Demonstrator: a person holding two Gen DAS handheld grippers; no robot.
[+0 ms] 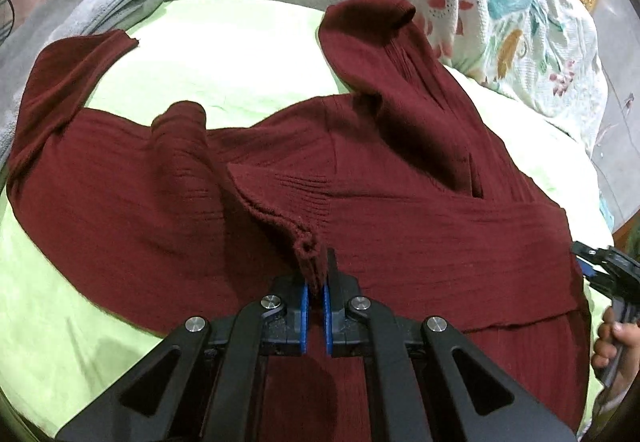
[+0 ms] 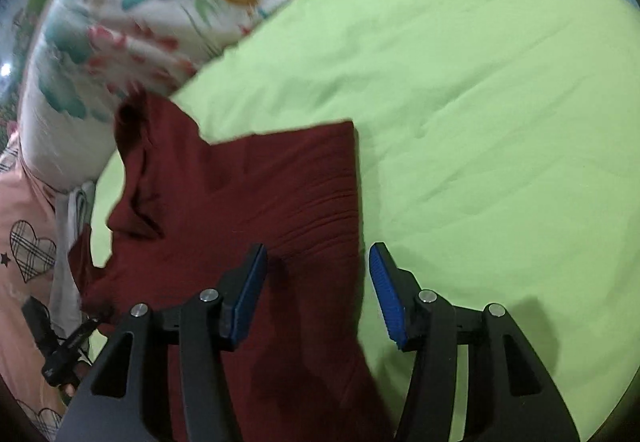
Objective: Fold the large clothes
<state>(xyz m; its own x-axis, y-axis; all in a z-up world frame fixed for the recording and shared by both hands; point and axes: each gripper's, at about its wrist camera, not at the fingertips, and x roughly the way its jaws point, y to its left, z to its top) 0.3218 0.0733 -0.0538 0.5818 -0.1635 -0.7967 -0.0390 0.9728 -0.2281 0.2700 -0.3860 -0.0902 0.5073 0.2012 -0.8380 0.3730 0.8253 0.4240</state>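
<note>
A dark red knit garment (image 1: 400,209) lies spread on a light green bedsheet (image 1: 224,53), sleeves reaching to the far left and far right. My left gripper (image 1: 316,282) is shut on a ribbed cuff or edge of the garment (image 1: 306,248) and holds it just above the cloth. My right gripper (image 2: 320,274) is open and empty, hovering over the garment's right edge (image 2: 280,201); it also shows at the right edge of the left wrist view (image 1: 604,266). The left gripper shows small at the lower left of the right wrist view (image 2: 60,342).
A floral quilt or pillow (image 1: 500,1) is piled at the head of the bed. A folded grey towel (image 1: 80,9) lies at the far left. A pink cloth with heart prints (image 2: 28,250) lies beside the bed. Bare green sheet (image 2: 500,121) stretches right of the garment.
</note>
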